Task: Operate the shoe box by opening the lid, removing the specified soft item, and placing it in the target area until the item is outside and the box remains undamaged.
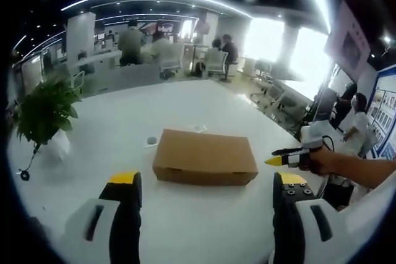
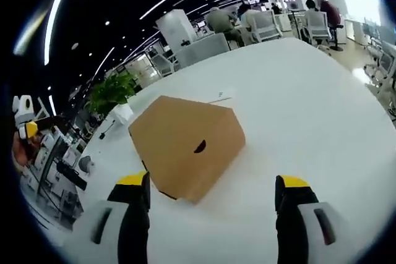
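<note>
Your left gripper [image 1: 206, 190] has its two yellow-tipped jaws spread wide, holding nothing, just short of the shoe box [image 1: 205, 156]. You have one box, brown cardboard, lying flat on the white table [image 1: 124, 122] with its lid shut, so you cannot see what is inside. Your right gripper [image 2: 213, 191] is spread wide too, with a corner of the box between its jaws but not touching them. Your right hand [image 1: 322, 159] reaches in beside the box. One potted plant [image 1: 43, 112] stands well apart from the box. Several people sit far behind the box.
</note>
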A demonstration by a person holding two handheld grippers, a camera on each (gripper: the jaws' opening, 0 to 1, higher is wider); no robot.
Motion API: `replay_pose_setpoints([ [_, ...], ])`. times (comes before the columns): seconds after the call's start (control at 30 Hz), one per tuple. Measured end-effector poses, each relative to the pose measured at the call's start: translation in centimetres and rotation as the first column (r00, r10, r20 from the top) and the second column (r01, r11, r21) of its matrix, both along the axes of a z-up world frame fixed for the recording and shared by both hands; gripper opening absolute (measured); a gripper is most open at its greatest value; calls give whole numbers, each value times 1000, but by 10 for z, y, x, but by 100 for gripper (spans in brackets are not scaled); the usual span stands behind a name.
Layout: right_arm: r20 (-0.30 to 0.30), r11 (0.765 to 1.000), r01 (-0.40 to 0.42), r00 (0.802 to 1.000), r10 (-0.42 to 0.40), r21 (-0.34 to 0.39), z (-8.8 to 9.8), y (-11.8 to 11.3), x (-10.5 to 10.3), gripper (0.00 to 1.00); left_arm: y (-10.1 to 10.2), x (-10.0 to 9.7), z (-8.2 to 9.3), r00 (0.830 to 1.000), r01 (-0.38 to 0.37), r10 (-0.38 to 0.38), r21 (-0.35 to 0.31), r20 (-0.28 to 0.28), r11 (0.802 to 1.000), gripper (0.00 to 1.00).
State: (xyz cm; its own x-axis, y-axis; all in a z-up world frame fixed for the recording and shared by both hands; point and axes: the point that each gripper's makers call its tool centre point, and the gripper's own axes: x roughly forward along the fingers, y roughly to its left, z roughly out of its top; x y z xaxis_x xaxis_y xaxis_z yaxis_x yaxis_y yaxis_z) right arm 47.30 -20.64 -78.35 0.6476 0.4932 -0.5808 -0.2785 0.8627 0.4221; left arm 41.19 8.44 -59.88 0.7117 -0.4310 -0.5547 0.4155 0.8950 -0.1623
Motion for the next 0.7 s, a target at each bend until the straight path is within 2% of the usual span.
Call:
replay_pose_setpoints([
  [0.23,-20,999,10,1000,-9,46,-2,17,5,84,8,3,-1,1000,-18,18,17,-7,1000,90],
  [0.27,-28,997,20,999,-18,70,-3,19,8,84,8,3,-1,1000,-19,19,18,-5,1000,90],
  [0.33,-56,992,56,997,-50,110,-9,17,16,84,7,2,-1,1000,-20,21,15,-10,1000,90],
  [0.4,-53,991,61,997,-55,123,-10,18,20,83,6,0,-3,1000,-20,20,15,-16,1000,89],
  [0.7,-110,971,117,989,-96,209,-18,19,30,80,7,-1,-4,999,-29,29,19,-22,999,89],
])
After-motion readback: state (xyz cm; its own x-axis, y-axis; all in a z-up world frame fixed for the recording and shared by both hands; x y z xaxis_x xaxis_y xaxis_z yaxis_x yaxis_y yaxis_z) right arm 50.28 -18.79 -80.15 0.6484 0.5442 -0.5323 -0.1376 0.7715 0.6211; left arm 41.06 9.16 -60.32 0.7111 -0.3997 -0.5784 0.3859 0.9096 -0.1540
